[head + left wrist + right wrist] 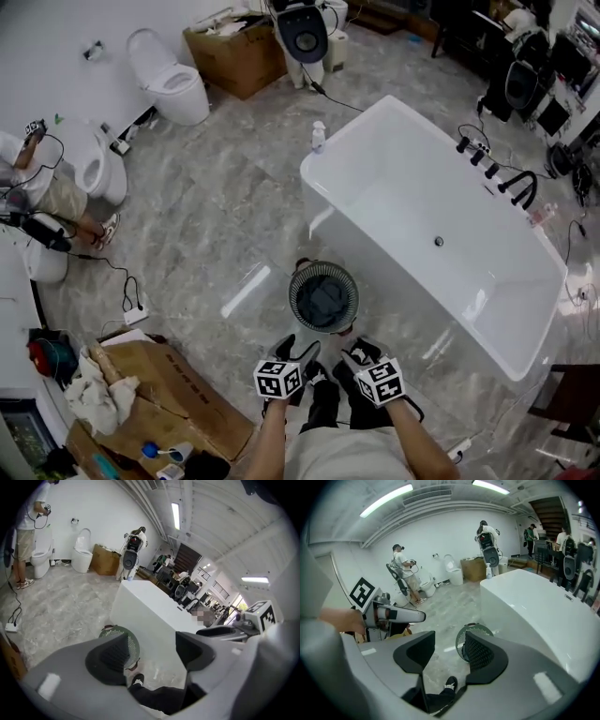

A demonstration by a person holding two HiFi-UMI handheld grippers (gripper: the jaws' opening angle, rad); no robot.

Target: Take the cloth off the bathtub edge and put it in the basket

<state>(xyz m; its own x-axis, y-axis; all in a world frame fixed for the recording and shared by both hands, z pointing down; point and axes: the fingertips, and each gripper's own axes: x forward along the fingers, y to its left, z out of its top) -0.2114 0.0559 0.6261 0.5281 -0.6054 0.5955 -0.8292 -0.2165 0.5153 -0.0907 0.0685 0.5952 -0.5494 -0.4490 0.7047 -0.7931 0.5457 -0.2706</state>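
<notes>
White freestanding bathtub [412,197] shows no cloth on its edge, the round grey-green mesh basket [323,269] beside it holds the dark cloth [323,300], and left gripper [298,349] and right gripper [359,352] hang empty with jaws part-open, so drop-off looks done, next just clear away.

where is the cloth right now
In the head view, the dark cloth lies inside the round basket on the floor, centre frame, just left of the near end of the white bathtub.
</notes>
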